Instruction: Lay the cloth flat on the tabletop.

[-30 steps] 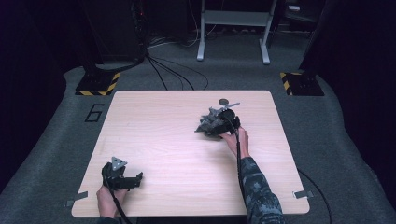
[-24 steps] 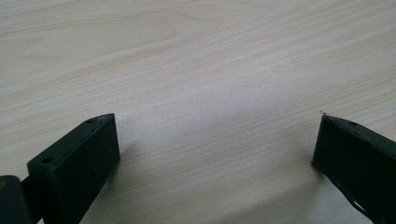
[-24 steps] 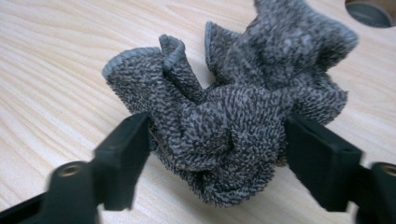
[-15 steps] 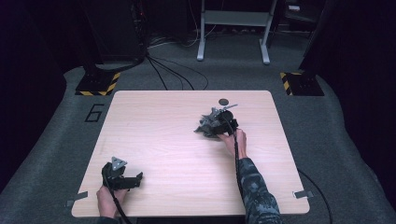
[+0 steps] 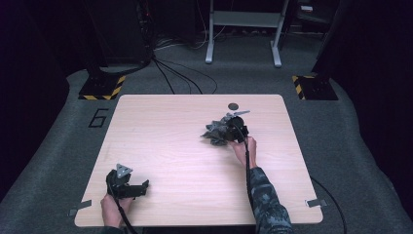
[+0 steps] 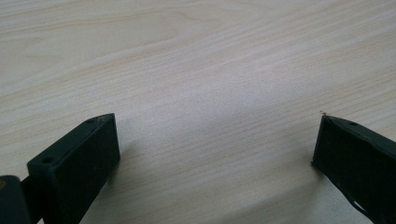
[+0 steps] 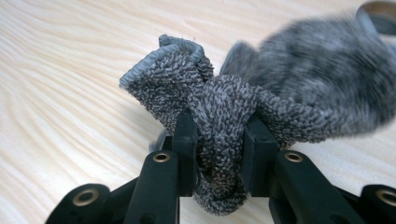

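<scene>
Right gripper (image 7: 219, 140): clamping a fold of the crumpled grey terry-knit cloth (image 7: 261, 98), jaws having just been closing, the fold bunched between both pads.
Cloth location: lying rumpled on the pale wooden table (image 5: 170, 141), toward the far right corner, just short of the far edge; seen in the high view as a dark heap (image 5: 217, 132) against the right gripper (image 5: 233, 130).
Left gripper (image 5: 127, 186): resting near the table's near left corner, jaws standing wide apart over bare wood in the left gripper view (image 6: 210, 154), holding nothing.
Nearby item: a small dark round disc (image 5: 234, 106) sitting beside the far edge, just beyond the cloth and apart from it.
Step in hand: judging by the grip, securing a hold on the cloth before lifting or dragging it.
Doing it well: keeping the pinch firm on the thick fold rather than on loose pile; lifting slowly so the rest hangs free; steering clear of the disc; bringing the left gripper across to catch a hemmed edge (image 7: 154, 58) for spreading.
Risk: slipping out if only the fuzzy surface is being caught.
</scene>
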Demonstrator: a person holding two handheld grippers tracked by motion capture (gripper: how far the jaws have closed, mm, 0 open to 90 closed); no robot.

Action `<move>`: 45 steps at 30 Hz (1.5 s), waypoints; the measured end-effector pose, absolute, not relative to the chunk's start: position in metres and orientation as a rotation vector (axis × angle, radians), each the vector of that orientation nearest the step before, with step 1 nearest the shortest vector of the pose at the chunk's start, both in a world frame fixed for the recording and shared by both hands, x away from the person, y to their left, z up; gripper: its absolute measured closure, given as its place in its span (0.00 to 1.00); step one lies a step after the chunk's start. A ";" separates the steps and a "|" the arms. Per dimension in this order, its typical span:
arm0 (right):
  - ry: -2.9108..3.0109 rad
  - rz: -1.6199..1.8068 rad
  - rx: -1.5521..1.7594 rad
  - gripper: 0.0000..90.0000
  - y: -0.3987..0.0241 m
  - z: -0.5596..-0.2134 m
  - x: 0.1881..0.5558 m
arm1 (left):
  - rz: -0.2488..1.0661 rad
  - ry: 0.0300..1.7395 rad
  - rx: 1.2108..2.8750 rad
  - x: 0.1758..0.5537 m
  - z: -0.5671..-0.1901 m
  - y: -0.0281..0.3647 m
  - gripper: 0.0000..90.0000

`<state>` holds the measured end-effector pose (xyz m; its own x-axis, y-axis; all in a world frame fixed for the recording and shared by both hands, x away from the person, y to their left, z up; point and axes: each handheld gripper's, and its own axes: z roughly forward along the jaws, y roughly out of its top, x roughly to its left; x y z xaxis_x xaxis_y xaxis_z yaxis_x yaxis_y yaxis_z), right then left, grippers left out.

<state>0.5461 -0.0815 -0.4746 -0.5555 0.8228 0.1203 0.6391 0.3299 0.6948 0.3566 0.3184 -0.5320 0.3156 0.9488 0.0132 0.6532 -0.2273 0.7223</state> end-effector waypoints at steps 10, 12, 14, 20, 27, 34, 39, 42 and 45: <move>2.313 1.206 1.193 0.79 -0.078 -0.435 0.515 | 0.612 1.411 1.975 0.357 -0.532 0.319 0.00; 2.314 1.219 1.181 0.79 -0.078 -0.433 0.513 | 0.617 1.412 1.970 0.357 -0.532 0.318 0.00; 2.315 1.245 1.152 0.79 -0.077 -0.426 0.506 | 0.611 1.411 1.975 0.357 -0.532 0.319 0.00; 2.328 1.332 1.103 0.79 -0.075 -0.413 0.484 | 0.614 1.411 1.973 0.357 -0.532 0.319 0.00; 2.363 1.372 1.048 0.79 -0.071 -0.413 0.462 | 0.615 1.413 1.969 0.357 -0.532 0.318 0.00; 2.419 1.383 1.013 0.78 -0.064 -0.424 0.442 | 0.615 1.413 1.974 0.357 -0.532 0.319 0.00; 2.476 1.381 0.992 0.78 -0.057 -0.439 0.432 | 0.618 1.411 1.970 0.357 -0.532 0.318 0.00; 2.531 1.367 0.971 0.77 -0.052 -0.453 0.430 | 0.617 1.412 1.970 0.357 -0.532 0.318 0.00; 2.582 1.312 0.979 0.70 -0.044 -0.471 0.428 | 0.610 1.411 1.974 0.357 -0.532 0.319 0.00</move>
